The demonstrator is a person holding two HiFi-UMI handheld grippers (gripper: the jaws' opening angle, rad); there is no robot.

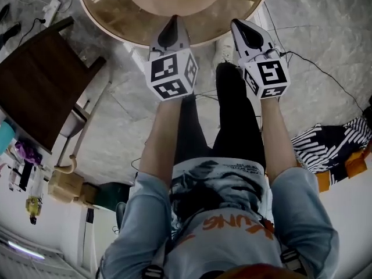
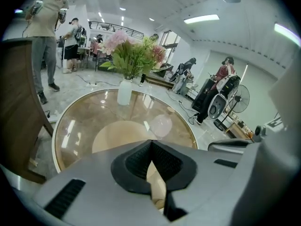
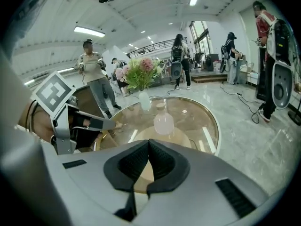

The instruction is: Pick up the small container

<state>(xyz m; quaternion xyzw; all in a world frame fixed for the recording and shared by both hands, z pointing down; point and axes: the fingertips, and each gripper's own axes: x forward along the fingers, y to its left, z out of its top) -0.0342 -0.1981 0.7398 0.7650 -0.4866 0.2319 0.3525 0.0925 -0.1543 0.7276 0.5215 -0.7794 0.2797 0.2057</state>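
The small container [image 3: 164,122] is a frosted, rounded jar with a cork-coloured lid. It stands near the middle of the round glass table [image 3: 207,126], and it also appears in the left gripper view as the same pale jar [image 2: 161,125]. My left gripper [image 2: 151,142] and my right gripper [image 3: 148,142] are both shut with nothing between the jaws. They point at the jar from well short of it. In the head view the left gripper [image 1: 172,21] and right gripper [image 1: 237,23] hover side by side at the table's near rim [image 1: 104,16]. The jar is out of that view.
A white vase of pink flowers [image 3: 144,100] stands on the far side of the table. A dark wooden chair [image 1: 40,86] sits to my left. Cables cross the marble floor [image 1: 325,74], and a striped bag [image 1: 331,144] lies to my right. Several people stand in the background.
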